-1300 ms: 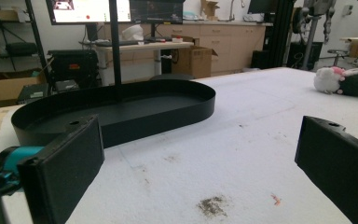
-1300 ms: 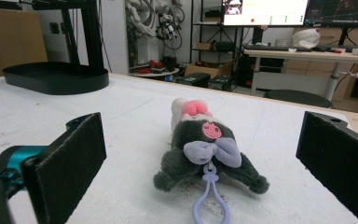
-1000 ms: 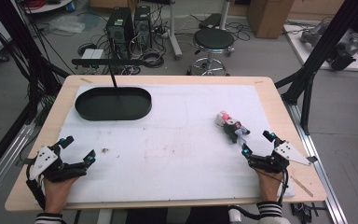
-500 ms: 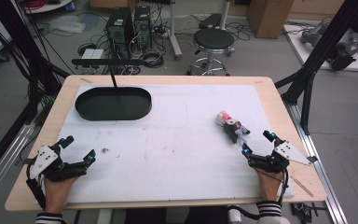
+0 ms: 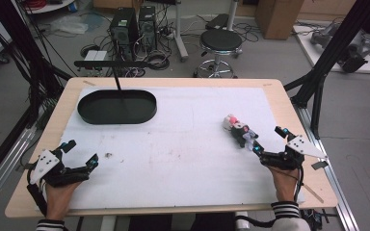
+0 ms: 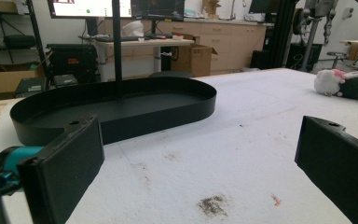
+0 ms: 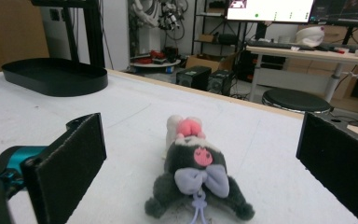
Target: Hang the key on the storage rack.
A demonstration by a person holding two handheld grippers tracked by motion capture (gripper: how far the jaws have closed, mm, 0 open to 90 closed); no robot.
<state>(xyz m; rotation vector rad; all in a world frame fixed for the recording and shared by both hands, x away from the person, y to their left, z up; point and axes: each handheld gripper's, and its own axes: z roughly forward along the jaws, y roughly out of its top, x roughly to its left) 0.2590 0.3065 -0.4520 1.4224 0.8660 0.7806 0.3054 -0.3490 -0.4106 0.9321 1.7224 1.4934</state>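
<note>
Dark grey plush toy (image 5: 241, 132) w/ a pink patch and lilac bow lies on the white table cover (image 5: 183, 144), right half, at about 3 o'clock from the table's centre. Your right gripper (image 5: 266, 144) sits just beside it, at the toy's 5 o'clock, jaws spread wide and holding nothing. In the right gripper view the toy (image 7: 197, 186) lies between the two black jaws but apart from both, bow end toward the camera, pale end pointing away.

Your left gripper (image 5: 81, 155) rests near the table's front-left corner, approx. 8 o'clock from centre, jaws also spread and empty. Its view looks across the cover at the black oval tray (image 6: 116, 109), w/ the toy (image 6: 347, 84) small at far right.

The tray (image 5: 117, 107) sits at 10 o'clock from centre, well apart from the toy and from both grippers. A thin black stand (image 5: 118, 77) rises from the tray area, its bar running level above the table's far-left edge.

Small dark smudge (image 5: 108, 155) marks the cover just beside the left gripper, at its 3 o'clock.
</note>
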